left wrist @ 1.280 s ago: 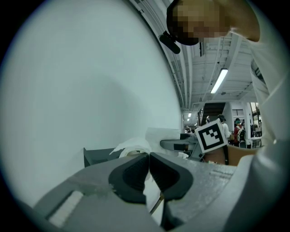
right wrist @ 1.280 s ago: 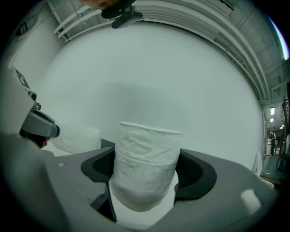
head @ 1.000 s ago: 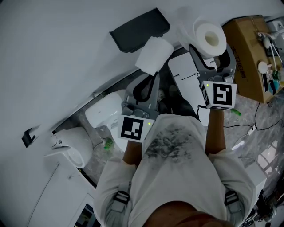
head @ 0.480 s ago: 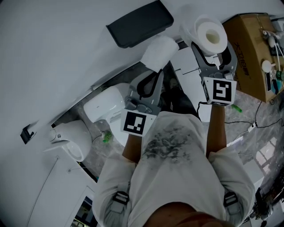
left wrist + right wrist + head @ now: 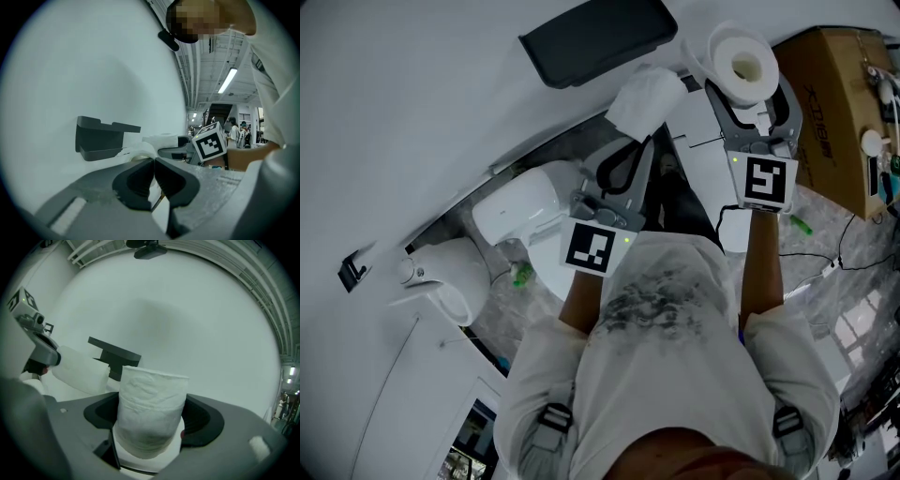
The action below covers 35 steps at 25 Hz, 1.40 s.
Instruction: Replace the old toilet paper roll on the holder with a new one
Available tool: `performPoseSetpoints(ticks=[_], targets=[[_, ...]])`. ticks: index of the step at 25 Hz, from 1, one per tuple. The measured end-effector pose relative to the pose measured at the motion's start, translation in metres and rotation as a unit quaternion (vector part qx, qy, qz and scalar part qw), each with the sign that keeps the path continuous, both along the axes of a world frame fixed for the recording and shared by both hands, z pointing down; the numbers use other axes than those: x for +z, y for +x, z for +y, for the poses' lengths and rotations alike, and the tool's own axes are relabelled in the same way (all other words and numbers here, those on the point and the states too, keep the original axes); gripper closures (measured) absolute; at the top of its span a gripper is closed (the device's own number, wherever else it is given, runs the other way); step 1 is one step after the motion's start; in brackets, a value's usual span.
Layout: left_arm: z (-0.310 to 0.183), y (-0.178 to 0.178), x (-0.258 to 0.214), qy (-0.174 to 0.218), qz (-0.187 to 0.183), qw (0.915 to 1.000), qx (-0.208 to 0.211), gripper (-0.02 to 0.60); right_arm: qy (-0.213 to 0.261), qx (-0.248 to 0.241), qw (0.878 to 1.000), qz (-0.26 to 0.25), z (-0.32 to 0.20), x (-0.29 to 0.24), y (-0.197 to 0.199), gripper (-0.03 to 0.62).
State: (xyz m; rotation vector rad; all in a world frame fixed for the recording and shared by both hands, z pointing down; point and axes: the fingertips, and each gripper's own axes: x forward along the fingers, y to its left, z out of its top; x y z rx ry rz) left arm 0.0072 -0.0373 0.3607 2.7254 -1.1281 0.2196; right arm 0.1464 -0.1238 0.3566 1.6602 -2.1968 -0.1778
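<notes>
The left gripper (image 5: 645, 141) is pinching the squashed old roll (image 5: 645, 98) clear, fingers nearly together; the right gripper (image 5: 748, 101) is clamping the fresh roll (image 5: 741, 61) upright, likely for the empty wall holder (image 5: 595, 37).

The toilet paper roll (image 5: 152, 390) between the right gripper's (image 5: 151, 420) jaws is soft, matt white paper, faintly embossed and wrinkled. Both claws are matt grey plastic with darker, rubbery-looking pads (image 5: 136, 180). The left gripper (image 5: 153, 161) pinches a crumpled white paper roll (image 5: 645, 98). Ahead of the 2 claws, the holder (image 5: 595, 39) is matt black plastic on a smooth matt white wall (image 5: 441, 94). Below the left claw, the toilet (image 5: 520, 211) is glossy white.
</notes>
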Motion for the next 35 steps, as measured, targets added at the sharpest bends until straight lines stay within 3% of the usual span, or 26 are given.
performPoseSetpoints(ticks=[17,35], targets=[[-0.004,-0.001,0.024,-0.010,0.008,0.9993,-0.035,0.568,0.005,-0.049,0.995,0.088,-0.026,0.038,-0.017,0.194],[-0.011,-0.008,0.037,-0.020,0.014,0.9980,-0.058,0.568,0.028,-0.087,0.977,0.193,-0.048,0.058,-0.032,0.194]])
